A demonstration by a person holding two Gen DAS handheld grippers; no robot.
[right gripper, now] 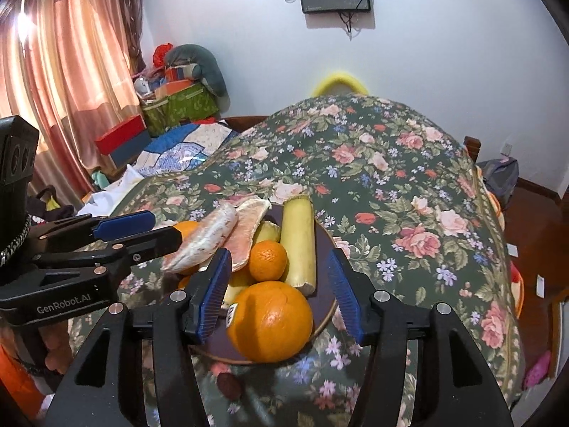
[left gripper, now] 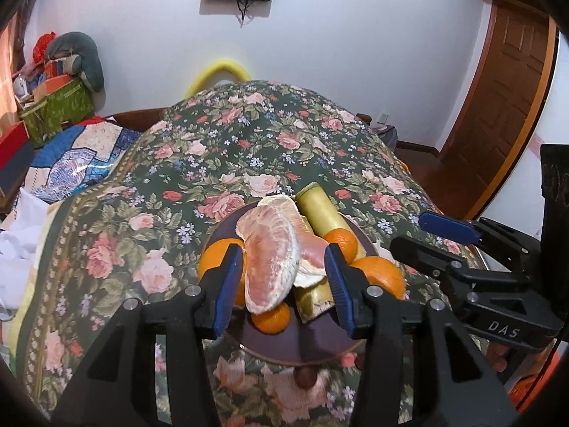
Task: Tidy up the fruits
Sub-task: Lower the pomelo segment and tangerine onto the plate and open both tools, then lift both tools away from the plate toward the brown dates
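A dark round plate (left gripper: 320, 348) (right gripper: 325, 249) on the floral cloth holds the fruit. A peeled pink pomelo piece (left gripper: 274, 259) (right gripper: 202, 242) lies on top, with a second piece (right gripper: 247, 235) beside it. My left gripper (left gripper: 281, 284) (right gripper: 142, 231) is open, its blue pads on either side of the pomelo piece. A large orange (right gripper: 270, 320) (left gripper: 382, 274) sits at the plate's near edge between the open fingers of my right gripper (right gripper: 279, 295) (left gripper: 426, 235). A small tangerine (right gripper: 267, 260), more oranges (left gripper: 217, 256) and pale sugarcane sticks (right gripper: 298, 242) (left gripper: 320, 213) lie there too.
The floral cloth (left gripper: 249, 149) covers a table that drops away at the far and right sides. A small dark red fruit (right gripper: 229, 384) (left gripper: 306, 379) lies on the cloth before the plate. Boxes and bedding (left gripper: 53, 106) pile at the left, a wooden door (left gripper: 505, 106) at the right.
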